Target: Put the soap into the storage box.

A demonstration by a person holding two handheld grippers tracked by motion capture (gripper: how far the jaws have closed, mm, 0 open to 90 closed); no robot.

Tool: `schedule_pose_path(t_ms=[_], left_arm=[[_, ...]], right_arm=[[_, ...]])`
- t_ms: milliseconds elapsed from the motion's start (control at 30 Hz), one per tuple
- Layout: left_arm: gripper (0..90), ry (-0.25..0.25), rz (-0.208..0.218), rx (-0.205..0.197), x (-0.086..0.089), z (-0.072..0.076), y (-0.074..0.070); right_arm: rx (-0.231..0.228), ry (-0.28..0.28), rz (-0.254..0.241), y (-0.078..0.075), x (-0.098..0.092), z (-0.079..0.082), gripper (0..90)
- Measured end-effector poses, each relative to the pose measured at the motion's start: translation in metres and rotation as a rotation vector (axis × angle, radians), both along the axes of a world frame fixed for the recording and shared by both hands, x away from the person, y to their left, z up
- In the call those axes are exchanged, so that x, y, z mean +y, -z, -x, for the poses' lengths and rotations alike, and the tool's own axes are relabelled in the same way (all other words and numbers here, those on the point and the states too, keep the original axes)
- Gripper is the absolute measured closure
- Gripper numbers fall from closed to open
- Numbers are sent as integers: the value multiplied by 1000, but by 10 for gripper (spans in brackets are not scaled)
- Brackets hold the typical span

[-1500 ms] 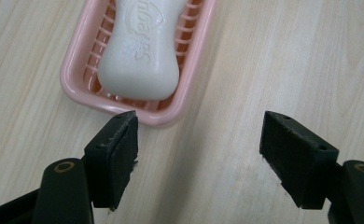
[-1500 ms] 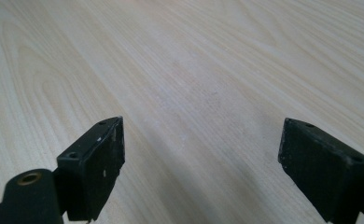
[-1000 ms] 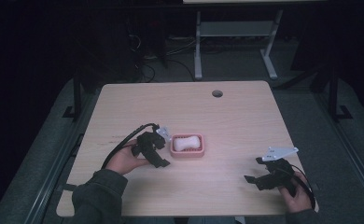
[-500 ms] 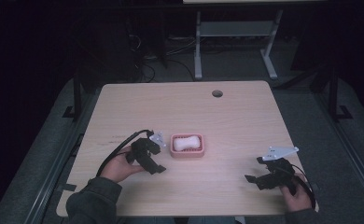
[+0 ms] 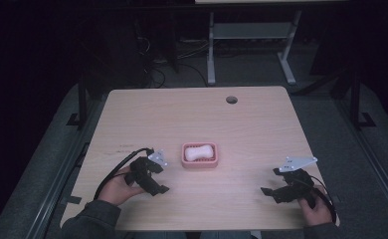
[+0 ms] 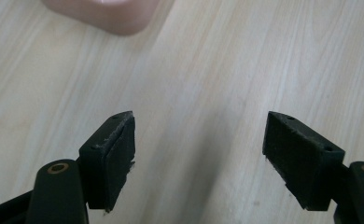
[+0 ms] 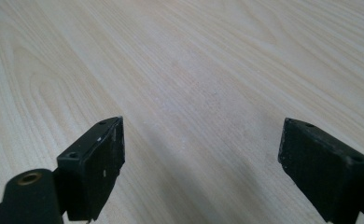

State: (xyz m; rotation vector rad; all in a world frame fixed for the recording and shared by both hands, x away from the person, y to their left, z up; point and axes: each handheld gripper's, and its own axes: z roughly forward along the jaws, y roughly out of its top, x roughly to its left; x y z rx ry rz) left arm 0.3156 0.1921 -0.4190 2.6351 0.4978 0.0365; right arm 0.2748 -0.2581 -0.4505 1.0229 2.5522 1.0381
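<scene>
Currently my left gripper (image 5: 158, 180) sits low over the table (image 5: 261, 124), jaws spread wide with bare wood between the pads, nothing held. Just beyond it, up and to the right, the pink soap dish (image 5: 199, 155) holds a white bar of soap (image 5: 199, 152); its corner (image 6: 106, 15) edges my left gripper view. My right gripper (image 5: 270, 185), well apart near the right edge, also gapes empty.

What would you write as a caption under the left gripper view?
Open left gripper above a wooden table, pink soap dish just ahead.
</scene>
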Motion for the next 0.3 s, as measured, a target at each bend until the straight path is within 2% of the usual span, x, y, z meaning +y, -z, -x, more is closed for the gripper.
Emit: schedule_pose_path(t_ms=[167,300], left_arm=[[243,-23,13,2,12,11,5],[216,-45,19,-27,21,22,7]], right_arm=[[8,-1,2,1,1,0,143],[9,-9,7,1,1,1,143]])
